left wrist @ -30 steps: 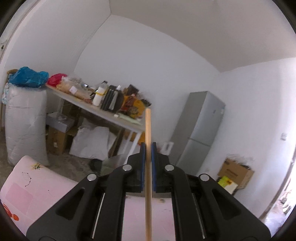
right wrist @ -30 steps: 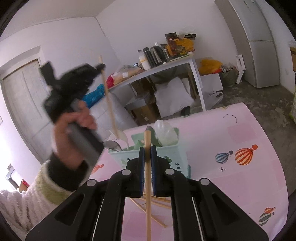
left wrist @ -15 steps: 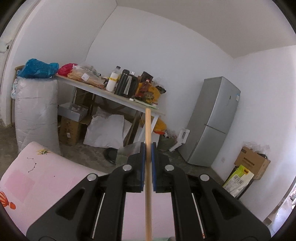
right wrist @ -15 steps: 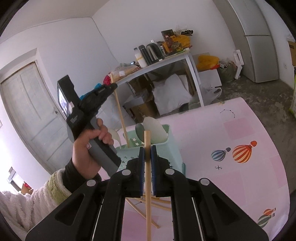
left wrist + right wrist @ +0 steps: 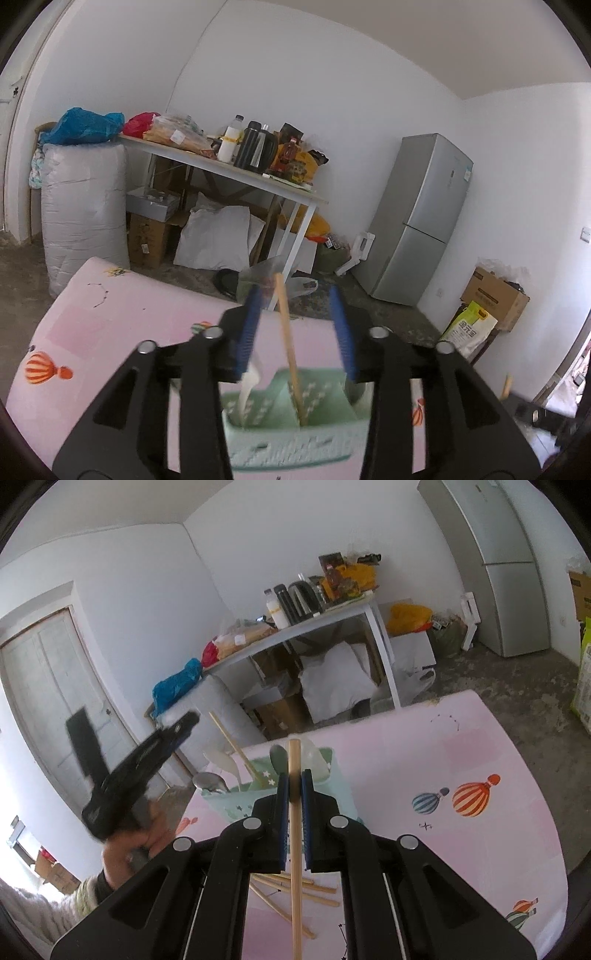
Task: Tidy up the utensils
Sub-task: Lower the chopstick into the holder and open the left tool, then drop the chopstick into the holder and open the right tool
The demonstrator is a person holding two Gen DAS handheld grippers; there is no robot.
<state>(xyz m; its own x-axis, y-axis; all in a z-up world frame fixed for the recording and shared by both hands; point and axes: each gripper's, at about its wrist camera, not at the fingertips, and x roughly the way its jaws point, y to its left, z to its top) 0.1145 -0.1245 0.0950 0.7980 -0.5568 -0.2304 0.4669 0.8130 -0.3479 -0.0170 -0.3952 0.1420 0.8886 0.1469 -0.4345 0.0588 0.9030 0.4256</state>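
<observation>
My left gripper (image 5: 295, 295) is open above a mint green utensil caddy (image 5: 288, 443). A wooden chopstick (image 5: 290, 350) stands free between the blue pads, its lower end in the caddy's middle compartment. A white spoon (image 5: 249, 387) leans in the left compartment. In the right wrist view my right gripper (image 5: 294, 779) is shut on another wooden chopstick (image 5: 294, 834), held upright near the caddy (image 5: 332, 775). The left gripper (image 5: 155, 757) shows there up and left of the caddy, beside the released chopstick (image 5: 236, 749). Several loose chopsticks (image 5: 295, 893) lie on the pink mat (image 5: 461, 812).
The caddy also holds a white spatula (image 5: 225, 764), a metal spoon (image 5: 210, 781) and a dark spoon (image 5: 279, 757). Behind the mat stand a cluttered white table (image 5: 229, 173), a grey fridge (image 5: 421, 221), a big white sack (image 5: 85, 206) and cardboard boxes (image 5: 495, 295).
My left gripper tilted down over the caddy and opened, letting its chopstick drop into the middle compartment. The right gripper stayed shut on its chopstick and barely moved.
</observation>
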